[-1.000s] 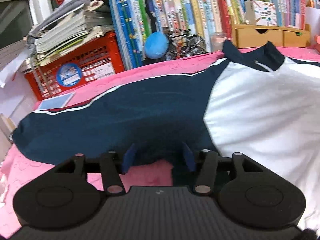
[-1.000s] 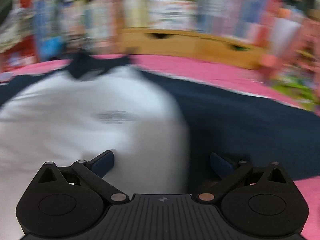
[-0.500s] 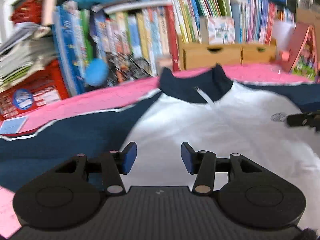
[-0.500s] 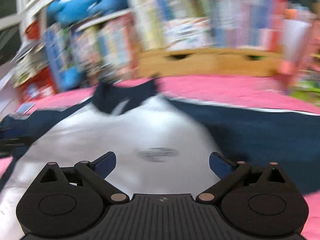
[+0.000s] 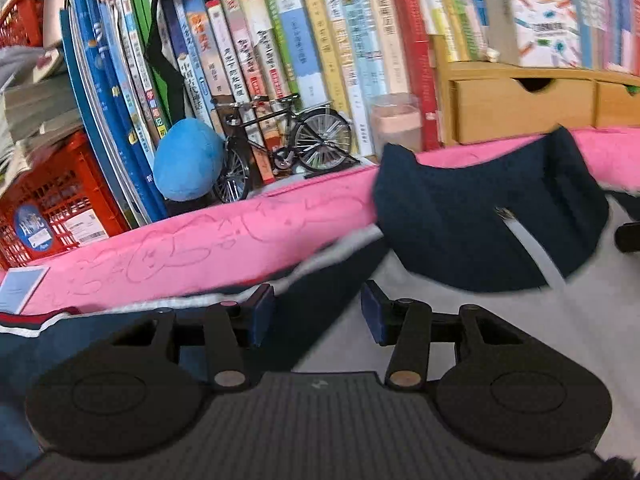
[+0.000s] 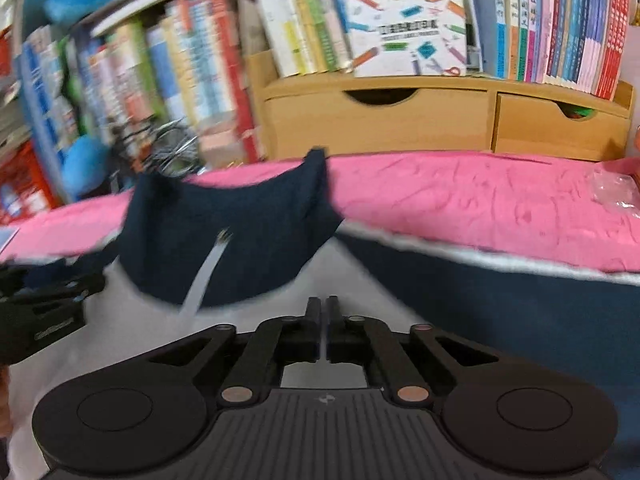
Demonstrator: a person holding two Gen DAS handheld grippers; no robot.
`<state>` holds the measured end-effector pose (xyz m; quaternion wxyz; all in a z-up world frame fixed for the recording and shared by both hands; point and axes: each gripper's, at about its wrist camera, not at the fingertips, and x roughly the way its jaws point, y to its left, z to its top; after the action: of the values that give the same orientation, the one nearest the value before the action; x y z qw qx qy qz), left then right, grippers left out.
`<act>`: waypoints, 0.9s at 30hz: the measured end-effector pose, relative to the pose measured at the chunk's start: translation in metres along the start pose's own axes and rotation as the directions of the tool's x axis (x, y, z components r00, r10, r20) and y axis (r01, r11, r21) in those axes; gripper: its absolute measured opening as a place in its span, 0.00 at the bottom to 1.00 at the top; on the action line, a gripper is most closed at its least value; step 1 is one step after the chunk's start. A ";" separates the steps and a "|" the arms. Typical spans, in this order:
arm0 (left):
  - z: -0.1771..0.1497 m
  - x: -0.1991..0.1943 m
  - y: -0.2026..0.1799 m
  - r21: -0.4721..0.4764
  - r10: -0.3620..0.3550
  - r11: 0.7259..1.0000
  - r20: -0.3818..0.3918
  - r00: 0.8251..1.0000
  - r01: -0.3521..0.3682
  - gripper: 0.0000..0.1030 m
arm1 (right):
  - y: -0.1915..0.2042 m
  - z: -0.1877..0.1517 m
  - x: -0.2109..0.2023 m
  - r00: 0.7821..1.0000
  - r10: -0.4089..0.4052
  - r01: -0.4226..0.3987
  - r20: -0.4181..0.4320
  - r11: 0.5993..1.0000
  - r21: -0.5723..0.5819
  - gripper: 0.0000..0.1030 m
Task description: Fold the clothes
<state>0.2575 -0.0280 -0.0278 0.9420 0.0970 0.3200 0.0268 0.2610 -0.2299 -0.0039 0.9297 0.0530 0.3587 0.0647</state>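
Folding shirt (image 5: 460,320) spread across pink mat (image 5: 240,240), collar (image 6: 224,232) upper centre, sleeves running left-right. Left gripper (image 5: 318,316) half open over the left shoulder seam, empty; right gripper (image 6: 323,312) closed just below collar, nearer; cloth pinch unclear.
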 end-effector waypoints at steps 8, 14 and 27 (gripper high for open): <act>0.011 0.023 0.010 -0.109 -0.019 0.994 -0.025 1.000 0.016 0.54 | -0.031 0.028 0.039 0.997 -0.041 0.037 0.061 0.997 0.063 0.00; 0.010 0.027 0.022 -0.170 -0.060 0.984 -0.030 0.998 0.054 0.55 | -0.033 0.027 0.015 0.993 -0.013 -0.004 0.121 0.990 0.140 0.14; 0.012 0.026 0.022 -0.167 -0.054 0.985 -0.028 0.998 0.049 0.57 | -0.004 0.043 0.071 0.998 0.042 -0.043 0.054 0.999 0.013 0.00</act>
<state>0.2857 -0.0054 -0.0300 0.9420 0.0091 0.3342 0.0305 0.3427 -0.2248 -0.0198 0.9370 0.0691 0.3328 0.0805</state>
